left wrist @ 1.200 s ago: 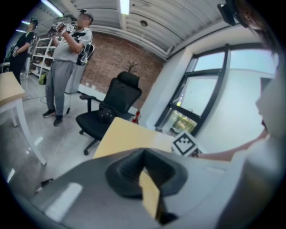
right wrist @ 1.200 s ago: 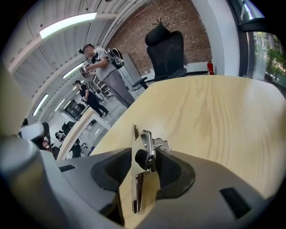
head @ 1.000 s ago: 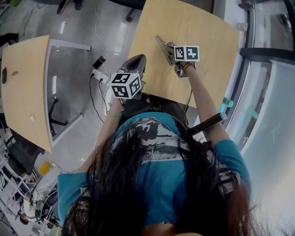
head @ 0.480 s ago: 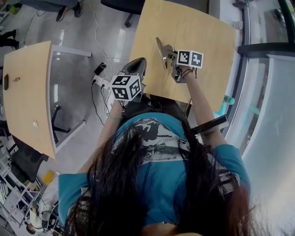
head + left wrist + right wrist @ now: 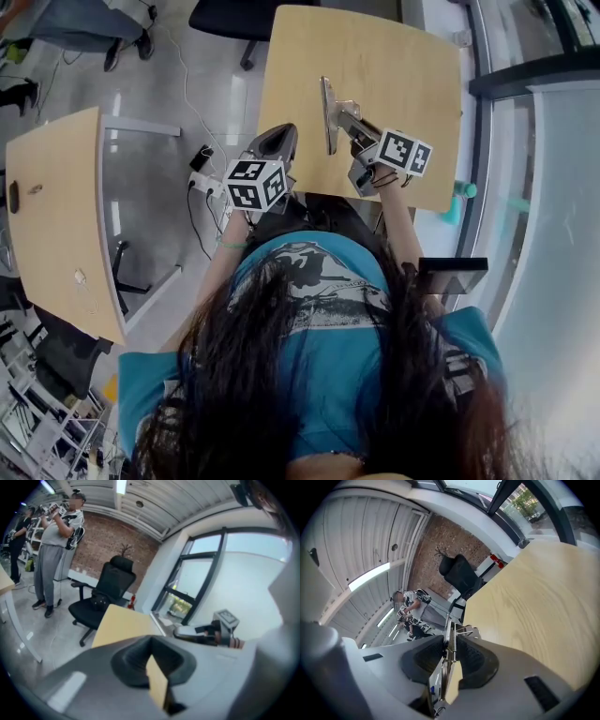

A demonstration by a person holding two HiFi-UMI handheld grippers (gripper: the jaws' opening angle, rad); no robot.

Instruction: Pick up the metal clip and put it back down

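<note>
The metal clip is a long silver spring clip, held over the near part of the light wooden table. My right gripper is shut on it. In the right gripper view the clip's spring and wire handles stand on edge between the dark pads, with the table top beyond. My left gripper hangs off the table's near left edge, shut, with nothing held. The left gripper view shows its jaws together and the right gripper off to the right.
A second wooden table stands at the left across a grey floor with a power strip and cables. A black office chair sits behind the table's far end. A person stands further back. Window frames run along the right.
My right gripper has drawn back toward the table's near right side with the clip in its jaws, and the clip has turned more lengthwise. The left gripper has barely moved.
</note>
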